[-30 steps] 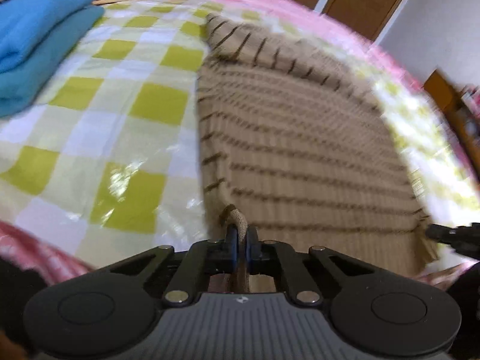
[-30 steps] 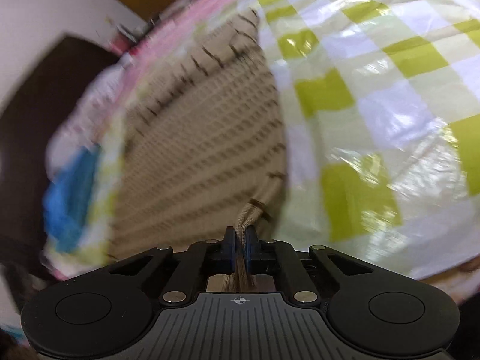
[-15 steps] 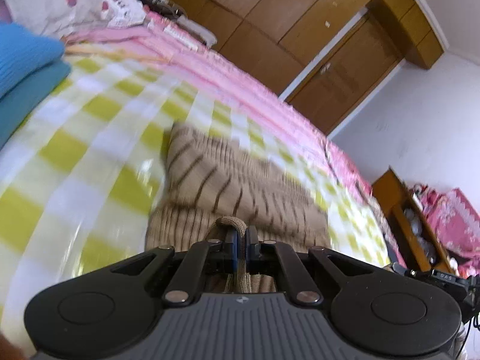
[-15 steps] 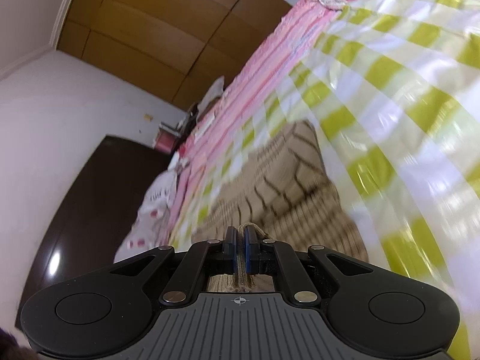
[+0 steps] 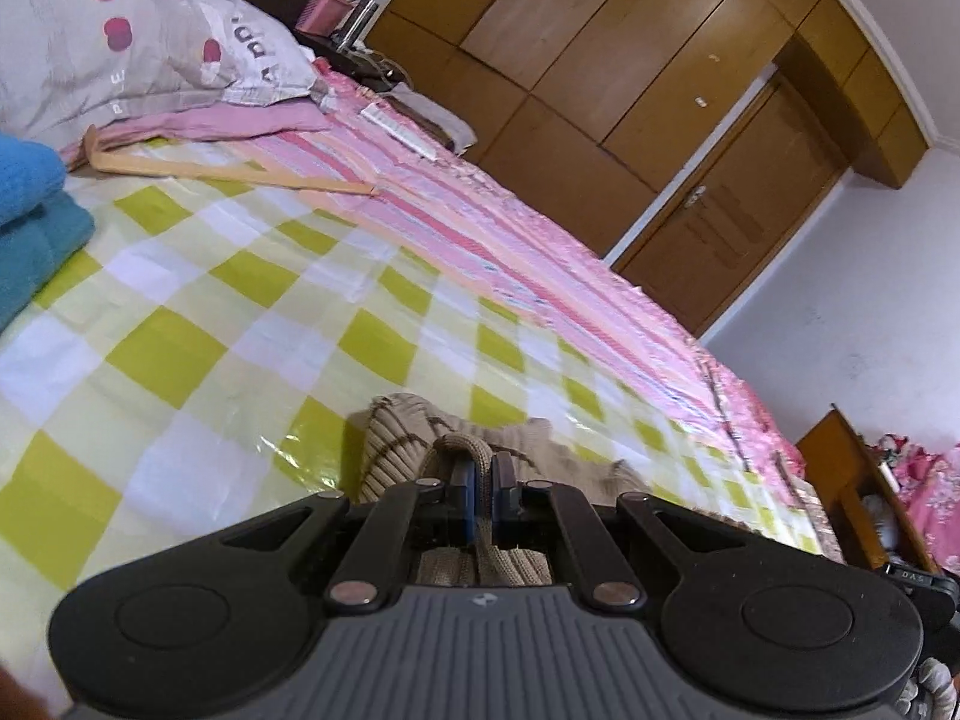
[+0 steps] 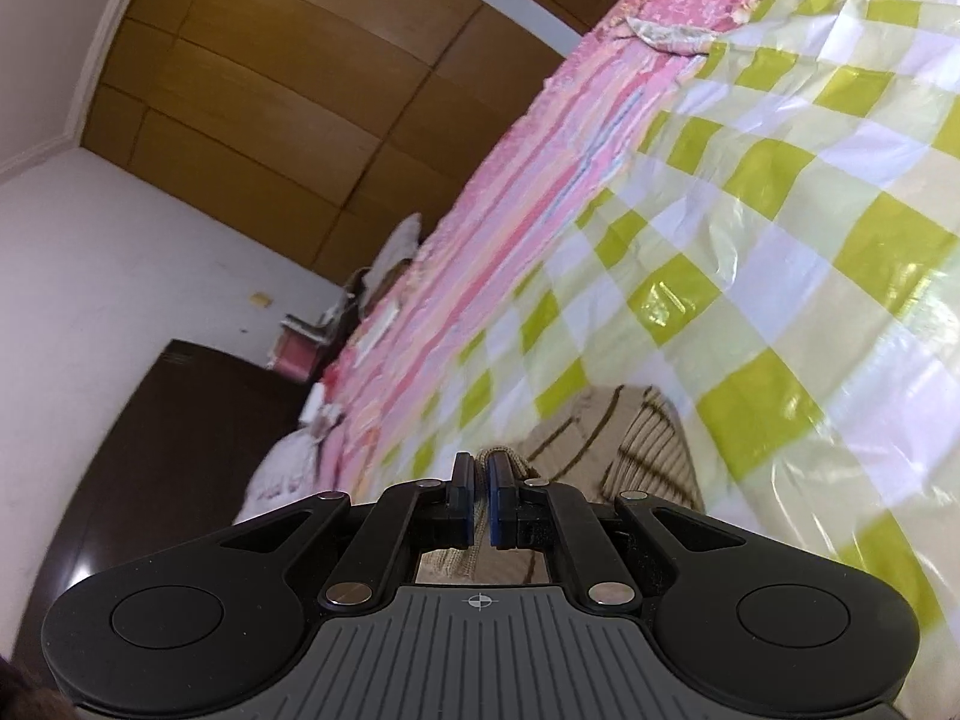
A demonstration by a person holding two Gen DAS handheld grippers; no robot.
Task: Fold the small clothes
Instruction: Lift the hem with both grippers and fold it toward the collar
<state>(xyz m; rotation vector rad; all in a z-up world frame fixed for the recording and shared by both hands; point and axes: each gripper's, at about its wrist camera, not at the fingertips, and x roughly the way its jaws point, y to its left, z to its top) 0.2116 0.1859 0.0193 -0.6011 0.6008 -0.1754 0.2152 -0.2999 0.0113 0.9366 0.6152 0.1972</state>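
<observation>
Left gripper (image 5: 479,495) and right gripper (image 6: 480,501) each pinch the striped beige garment (image 5: 390,450). The cloth, apparently bunched, lies on the checked sheet (image 5: 180,312).

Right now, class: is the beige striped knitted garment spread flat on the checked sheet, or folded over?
Folded over, not flat: the beige striped knitted garment is bunched, its pinched edge doubled forward in the shut left gripper and right gripper.

Both views are brightly and evenly lit by daylight. Glare is seen on the glossy checked sheet (image 5: 312,456) (image 6: 678,300). Straight lines are bent by fisheye distortion, corners are darkened, and slight motion blur is noticed toward the edges.
</observation>
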